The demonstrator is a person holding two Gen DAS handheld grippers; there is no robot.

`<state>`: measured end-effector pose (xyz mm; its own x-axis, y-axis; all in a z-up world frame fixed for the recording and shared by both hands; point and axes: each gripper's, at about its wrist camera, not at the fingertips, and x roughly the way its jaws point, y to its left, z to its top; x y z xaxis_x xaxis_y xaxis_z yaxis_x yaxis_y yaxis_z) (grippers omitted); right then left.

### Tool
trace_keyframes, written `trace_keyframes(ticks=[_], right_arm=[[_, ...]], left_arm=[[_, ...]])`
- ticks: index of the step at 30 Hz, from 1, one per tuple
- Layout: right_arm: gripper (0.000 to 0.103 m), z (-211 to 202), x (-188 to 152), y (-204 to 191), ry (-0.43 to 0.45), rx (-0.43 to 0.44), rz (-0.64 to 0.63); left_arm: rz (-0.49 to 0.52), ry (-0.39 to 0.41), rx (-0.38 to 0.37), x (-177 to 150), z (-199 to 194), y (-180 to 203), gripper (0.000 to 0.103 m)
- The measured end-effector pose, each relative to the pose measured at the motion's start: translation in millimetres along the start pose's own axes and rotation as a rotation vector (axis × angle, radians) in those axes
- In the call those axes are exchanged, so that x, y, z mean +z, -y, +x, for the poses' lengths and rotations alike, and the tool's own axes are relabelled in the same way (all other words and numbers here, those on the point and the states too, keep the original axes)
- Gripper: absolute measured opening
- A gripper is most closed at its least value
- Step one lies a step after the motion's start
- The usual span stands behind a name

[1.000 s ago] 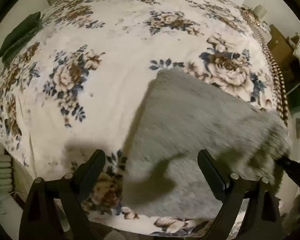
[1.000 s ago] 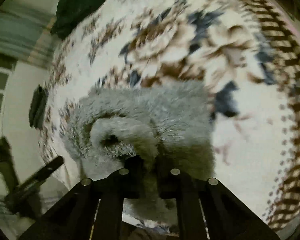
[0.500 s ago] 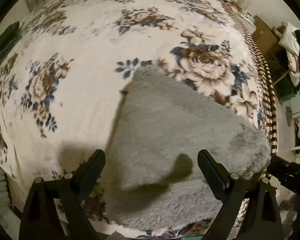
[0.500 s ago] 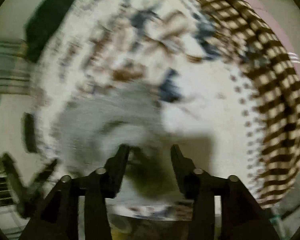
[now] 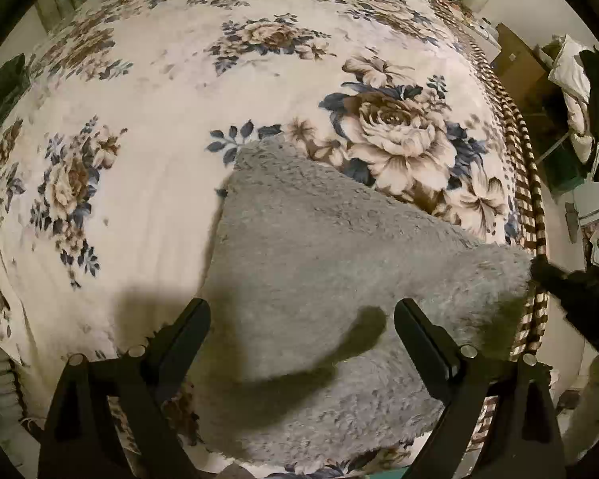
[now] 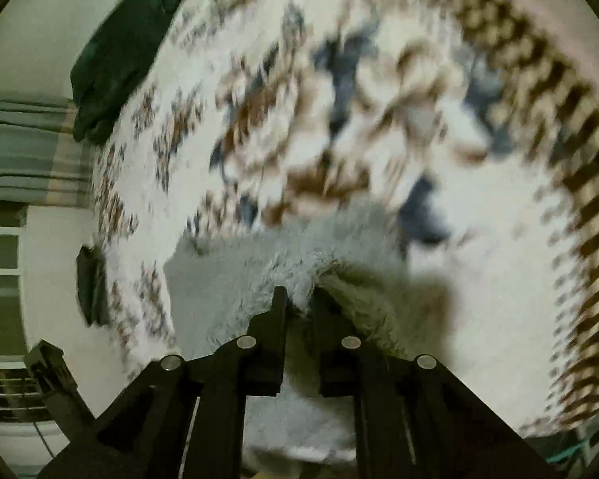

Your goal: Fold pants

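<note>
Left gripper [image 5: 301,319] spread wide, gripping nothing, above the grey fleece pants [image 5: 319,263]. Right gripper [image 6: 298,295] pinched narrow on a fleece fold at six o'clock of its blurred view. Pants lie on the floral blanket [image 5: 159,151], their near end cut off at six o'clock.
</note>
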<state>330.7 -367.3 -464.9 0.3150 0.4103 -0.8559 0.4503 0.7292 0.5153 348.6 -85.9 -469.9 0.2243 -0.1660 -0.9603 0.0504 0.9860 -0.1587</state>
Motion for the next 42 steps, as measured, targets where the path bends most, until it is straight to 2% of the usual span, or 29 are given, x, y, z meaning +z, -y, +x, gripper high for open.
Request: trace_keyframes(ticks=[2,4,5,6,8,10,11,12,17,19,20,21,23,27,30,32,34,35,37,38,39,42], right_arm=[[0.000,-18,7,6,0.049,-0.021,0.011],[0.000,-22,19,20,0.088,-0.095,0.034],[0.000,-18,25,27,0.082,-0.105,0.049],[0.001,-11,30,37,0.038,-0.095,0.067],[0.005,-7,31,45,-0.024,-0.015,0.100],[0.031,-11,19,35,-0.065,0.044,0.040],[0.053,-14,10,29,-0.078,0.041,0.000],[0.060,-16,-1,23,-0.092,0.030,-0.047],[0.060,25,-51,13,-0.239,-0.080,-0.209],[0.046,43,-62,15,-0.261,-0.122,-0.243],[0.030,47,-67,17,-0.252,-0.138,-0.252],[0.018,46,-69,17,-0.244,-0.138,-0.255],[0.012,39,-73,23,-0.219,-0.122,-0.216],[0.008,6,-81,39,-0.199,-0.068,-0.099],[0.008,-19,-88,58,-0.198,-0.088,-0.009],[0.008,-13,-93,81,-0.244,-0.147,0.032],[0.010,13,-99,97,-0.344,-0.185,0.053],[0.018,23,-99,102,-0.385,-0.198,0.069],[0.033,26,-94,99,-0.394,-0.199,0.064],[0.051,19,-89,91,-0.367,-0.187,0.047],[0.064,5,-83,81,-0.316,-0.176,0.024],[0.065,-28,-67,58,-0.190,-0.129,-0.010]], left_arm=[[-0.017,-0.003,-0.008,0,3,-4,0.094],[-0.040,-0.018,-0.016,1,8,-6,0.094],[-0.053,-0.022,-0.023,2,10,-8,0.094],[-0.070,-0.024,-0.032,3,12,-9,0.094],[-0.074,-0.016,-0.034,4,10,-9,0.094],[-0.063,-0.004,-0.023,4,8,-7,0.094],[-0.057,-0.002,-0.017,4,7,-7,0.094],[-0.050,-0.002,-0.013,4,7,-5,0.094],[-0.008,-0.024,0.025,-4,12,-1,0.094],[0.005,-0.038,0.036,-9,14,0,0.094],[0.009,-0.044,0.038,-11,15,0,0.094],[0.013,-0.049,0.040,-14,16,1,0.094],[0.011,-0.061,0.041,-19,16,1,0.094],[-0.010,-0.090,0.024,-31,17,-1,0.094],[-0.009,-0.112,0.028,-41,22,-2,0.094],[-0.006,-0.120,0.038,-45,28,-2,0.094],[0.001,-0.135,0.047,-48,35,-3,0.094],[0.004,-0.138,0.048,-48,36,-3,0.094],[0.008,-0.129,0.051,-46,34,-5,0.094],[0.010,-0.122,0.052,-45,32,-6,0.094],[0.009,-0.114,0.052,-42,29,-7,0.094],[-0.004,-0.095,0.041,-34,24,-8,0.094]])
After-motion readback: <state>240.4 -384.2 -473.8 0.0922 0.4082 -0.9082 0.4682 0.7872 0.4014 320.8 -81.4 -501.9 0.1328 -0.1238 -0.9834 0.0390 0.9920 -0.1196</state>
